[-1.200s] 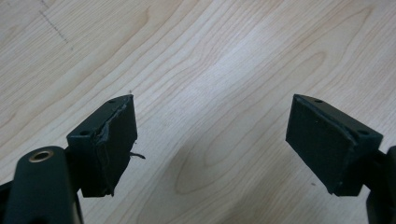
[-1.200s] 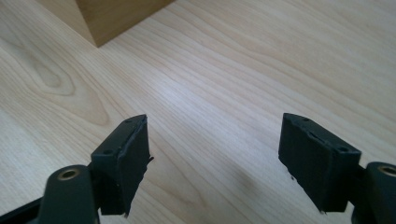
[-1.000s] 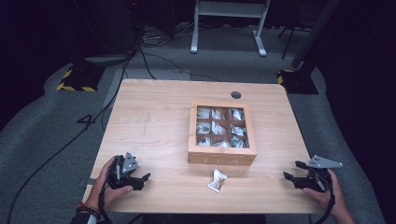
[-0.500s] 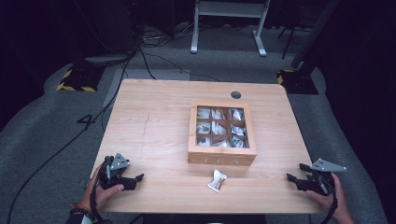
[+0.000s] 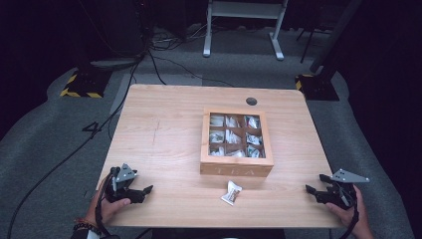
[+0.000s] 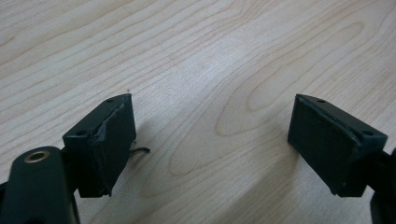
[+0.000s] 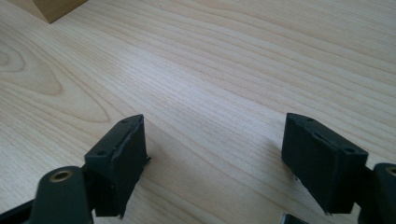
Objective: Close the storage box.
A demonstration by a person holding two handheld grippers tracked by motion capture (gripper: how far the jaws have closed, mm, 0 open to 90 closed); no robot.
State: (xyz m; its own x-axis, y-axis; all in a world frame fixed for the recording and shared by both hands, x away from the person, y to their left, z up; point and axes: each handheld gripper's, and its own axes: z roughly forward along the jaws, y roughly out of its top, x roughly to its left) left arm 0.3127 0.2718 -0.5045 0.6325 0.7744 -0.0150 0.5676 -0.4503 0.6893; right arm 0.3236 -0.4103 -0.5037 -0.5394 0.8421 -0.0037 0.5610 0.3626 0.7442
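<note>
Both grippers rest apart at the table's near corners.
Left gripper (image 5: 142,191) at 7 o'clock and right gripper (image 5: 314,185) at 5 gape empty; packet (image 5: 231,192) lies before the box (image 5: 236,169).

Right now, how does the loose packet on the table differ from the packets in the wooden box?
The loose packet lies alone on the bare table, in front of the wooden box; the boxed packets sit sorted in compartments. The loose one lies between both grippers; the boxed ones lie farther back. All look like small pale wrapped sachets.
</note>
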